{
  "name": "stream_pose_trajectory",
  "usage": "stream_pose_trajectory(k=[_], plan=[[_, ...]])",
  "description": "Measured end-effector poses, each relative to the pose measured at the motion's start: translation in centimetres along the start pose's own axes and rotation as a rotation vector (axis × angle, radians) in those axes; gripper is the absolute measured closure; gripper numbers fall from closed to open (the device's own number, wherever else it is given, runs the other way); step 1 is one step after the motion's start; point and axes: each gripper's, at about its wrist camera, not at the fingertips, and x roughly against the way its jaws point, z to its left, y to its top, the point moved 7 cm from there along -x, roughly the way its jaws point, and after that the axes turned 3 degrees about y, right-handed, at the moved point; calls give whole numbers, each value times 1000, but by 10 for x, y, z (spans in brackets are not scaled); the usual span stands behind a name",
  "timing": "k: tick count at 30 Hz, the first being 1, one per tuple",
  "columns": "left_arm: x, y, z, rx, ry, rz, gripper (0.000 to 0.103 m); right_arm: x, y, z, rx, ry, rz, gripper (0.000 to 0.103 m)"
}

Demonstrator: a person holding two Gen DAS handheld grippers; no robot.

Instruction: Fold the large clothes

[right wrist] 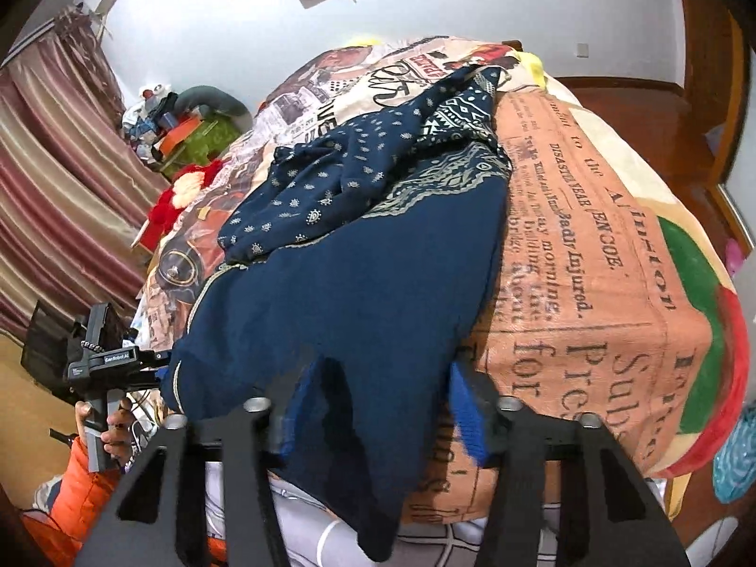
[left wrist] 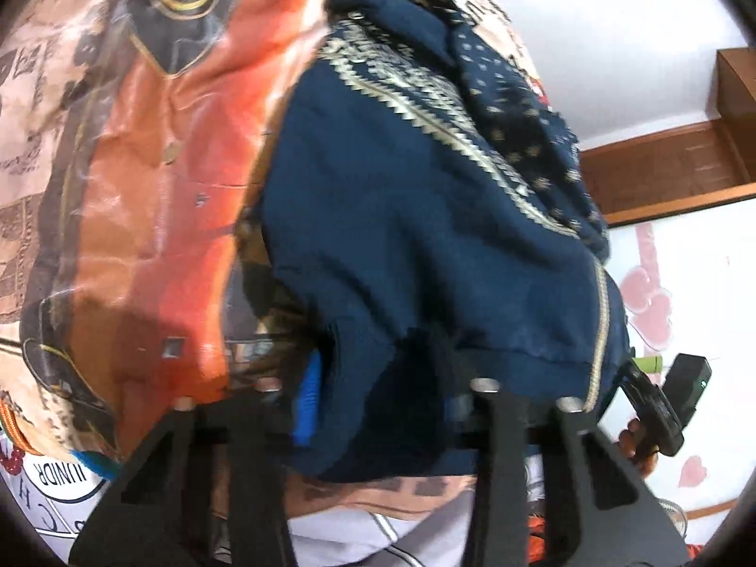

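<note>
Left wrist view shows the left claw [left wrist: 382, 378] at the near hem of a navy garment [left wrist: 401, 198], its blue pads [left wrist: 309, 401] narrowed with folds of the cloth bunched between them; the pads seem to pinch the hem, though blur makes the contact hard to judge. Right wrist view shows the right claw [right wrist: 373, 406] at the same hem, cloth draped between its blue pads [right wrist: 465, 418], one pad half hidden by fabric. The garment lies along a bed, on a newspaper-print blanket [right wrist: 590, 245], its patterned end crumpled at the far side and its near edge hanging over the bed's edge. A hand [right wrist: 113, 430] in an orange sleeve [right wrist: 75, 486] grips the left claw's handle.
</note>
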Motion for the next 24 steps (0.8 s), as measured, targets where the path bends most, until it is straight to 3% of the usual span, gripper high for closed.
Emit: stream_pose_trajectory(k=[3, 7, 13, 16, 20, 24], plan=[[8, 6, -15, -58, 7, -27, 89, -1, 2, 1, -4, 22, -4, 84], [34, 21, -48, -170, 21, -123, 92, 2, 16, 5, 1, 60, -45, 94], [76, 56, -99, -265, -30, -255, 93, 15, 55, 17, 60, 75, -133, 95], [85, 82, -120, -305, -19, -312, 93, 16, 82, 18, 88, 68, -173, 95], [91, 119, -137, -302, -27, -375, 93, 10, 119, 15, 100, 55, -215, 95], [83, 161, -129, -244, -4, -400, 93, -5, 156, 4, 73, 46, -235, 95]])
